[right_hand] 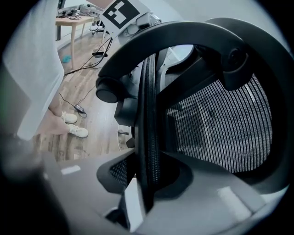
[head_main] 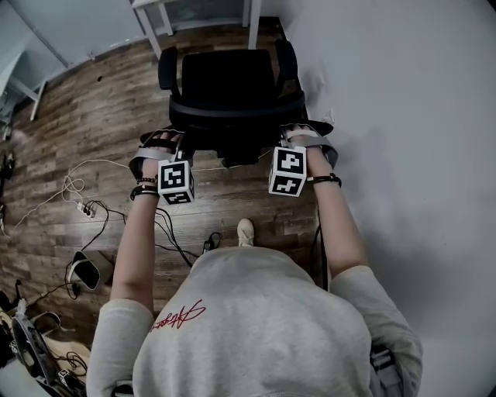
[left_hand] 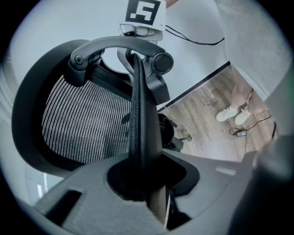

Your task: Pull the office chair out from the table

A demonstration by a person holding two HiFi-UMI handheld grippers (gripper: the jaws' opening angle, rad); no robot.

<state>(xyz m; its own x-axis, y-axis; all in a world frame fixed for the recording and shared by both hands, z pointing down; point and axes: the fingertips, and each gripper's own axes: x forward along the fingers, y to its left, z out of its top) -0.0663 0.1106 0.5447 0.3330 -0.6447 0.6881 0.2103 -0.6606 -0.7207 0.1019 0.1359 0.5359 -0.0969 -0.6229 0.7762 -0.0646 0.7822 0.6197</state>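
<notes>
I am clenching left gripper [head_main: 170, 142] and right gripper [head_main: 293, 139] on the office chair [head_main: 231, 81] backrest rim; chair is standing near table [head_main: 157, 17] at twelve o'clock, pull apparently remaining.

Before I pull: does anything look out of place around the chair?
Yes: loose cables and a power strip sprawl across the wood floor behind the office chair, near the person's shoe. The casters might snag them.
</notes>
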